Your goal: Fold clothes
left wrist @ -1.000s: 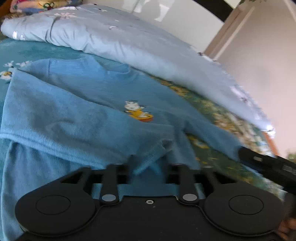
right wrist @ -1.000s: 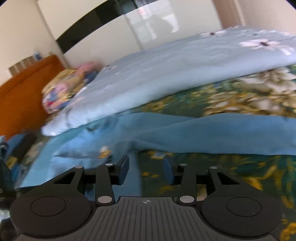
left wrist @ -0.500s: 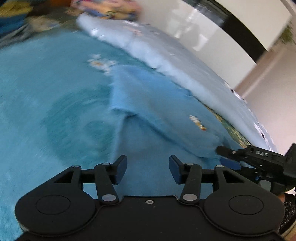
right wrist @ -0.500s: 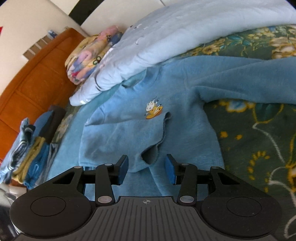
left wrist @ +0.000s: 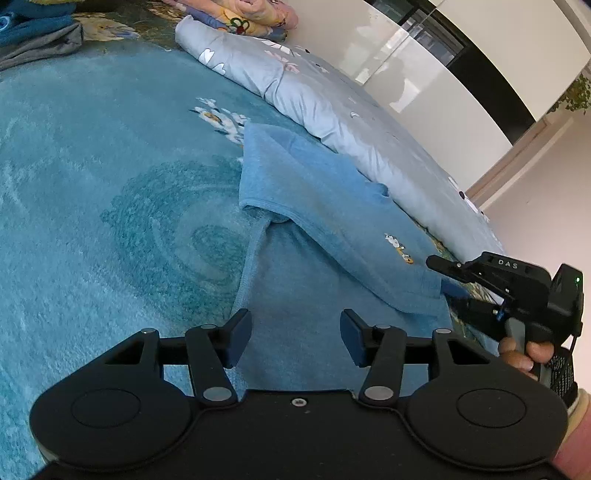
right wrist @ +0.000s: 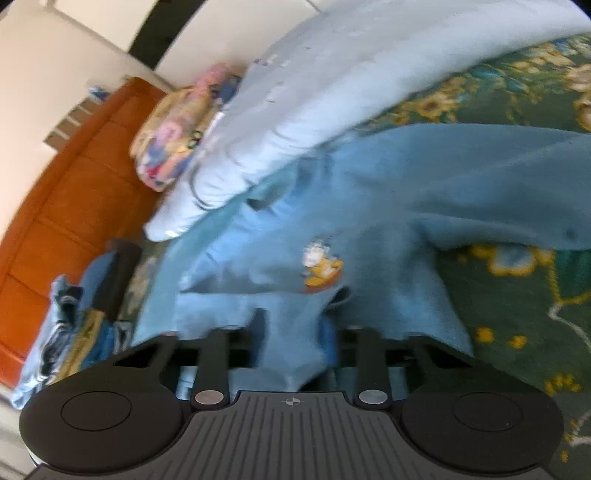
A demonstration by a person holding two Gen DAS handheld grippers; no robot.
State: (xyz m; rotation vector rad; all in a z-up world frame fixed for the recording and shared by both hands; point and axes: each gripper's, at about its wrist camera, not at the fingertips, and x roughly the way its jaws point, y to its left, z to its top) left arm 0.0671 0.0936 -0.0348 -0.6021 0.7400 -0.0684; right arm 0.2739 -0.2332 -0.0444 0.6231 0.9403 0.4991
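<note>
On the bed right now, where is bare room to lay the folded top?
Free: the teal blanket, between the sweatshirt and the clothes pile. Crowded: the quilt runs along the sweatshirt's far edge, and the right gripper works its near corner.

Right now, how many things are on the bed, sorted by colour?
Blue sweatshirt: 1
Pale blue duvet: 1
Pink and yellow floral pillow: 1
Pile of folded clothes, blues and yellow: 1
Total: 4
</note>
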